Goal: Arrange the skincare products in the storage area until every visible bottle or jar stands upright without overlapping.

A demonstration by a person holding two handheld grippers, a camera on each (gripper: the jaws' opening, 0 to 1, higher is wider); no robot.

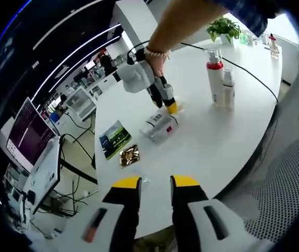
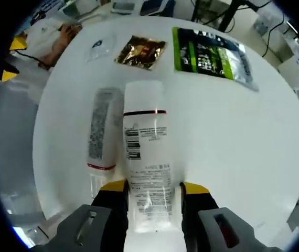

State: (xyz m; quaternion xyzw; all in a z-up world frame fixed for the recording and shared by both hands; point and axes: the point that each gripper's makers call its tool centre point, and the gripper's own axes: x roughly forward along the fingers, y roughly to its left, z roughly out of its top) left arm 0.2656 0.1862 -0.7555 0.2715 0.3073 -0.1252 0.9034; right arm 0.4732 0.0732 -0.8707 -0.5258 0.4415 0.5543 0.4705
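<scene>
The right gripper (image 2: 153, 190) has its jaws on either side of a white bottle (image 2: 146, 157) lying flat on the surface (image 2: 233, 136), apparently gripping it. The bottle's long axis runs straight away along the jaws, beside a tube (image 2: 101, 131). The left gripper (image 1: 155, 185) hovers, jaws narrowly apart, empty.

Bright, even light; fisheye-warped edges

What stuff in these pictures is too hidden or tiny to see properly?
- Right gripper view: the lower end of the white bottle lying between the jaws runs off the picture's edge.
- Right gripper view: the label print on the tube beside it is too small to read.
- Left gripper view: the items by the potted plant are too small to identify.
</scene>
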